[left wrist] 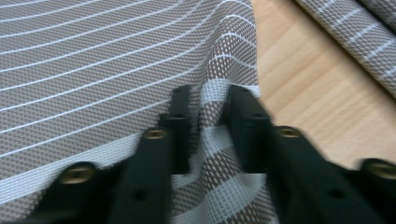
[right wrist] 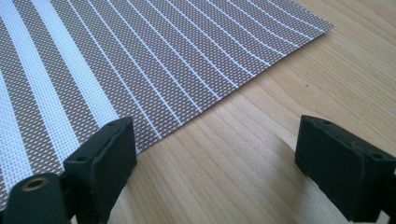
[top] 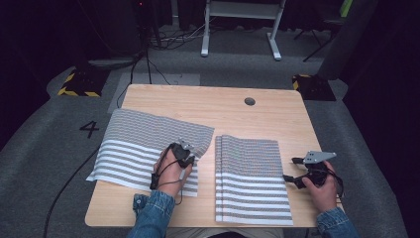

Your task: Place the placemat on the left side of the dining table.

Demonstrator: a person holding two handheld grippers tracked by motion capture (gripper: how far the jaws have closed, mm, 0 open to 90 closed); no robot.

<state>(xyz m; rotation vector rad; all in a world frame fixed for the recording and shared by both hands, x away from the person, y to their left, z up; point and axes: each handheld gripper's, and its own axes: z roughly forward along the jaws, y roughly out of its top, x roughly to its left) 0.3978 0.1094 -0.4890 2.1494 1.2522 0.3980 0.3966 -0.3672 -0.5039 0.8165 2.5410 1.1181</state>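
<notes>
Two brown-and-white striped woven placemats lie on the wooden table (top: pixel 198 101). The left placemat (top: pixel 133 144) lies at an angle, and the right placemat (top: pixel 250 173) lies straight beside it. My left gripper (top: pixel 187 161) is at the left mat's right edge. In the left gripper view its jaws (left wrist: pixel 210 121) pinch a raised fold of that mat (left wrist: pixel 93 60). My right gripper (top: pixel 292 168) hovers just off the right mat's right edge. Its jaws (right wrist: pixel 215 158) stand wide apart over bare wood, with the mat's edge (right wrist: pixel 140 70) by the left jaw.
A round cable hole (top: pixel 249 101) sits near the table's far edge. A strip of bare wood (left wrist: pixel 317 88) separates the two mats. Cables and a white desk frame (top: pixel 240 20) stand on the grey floor beyond the table.
</notes>
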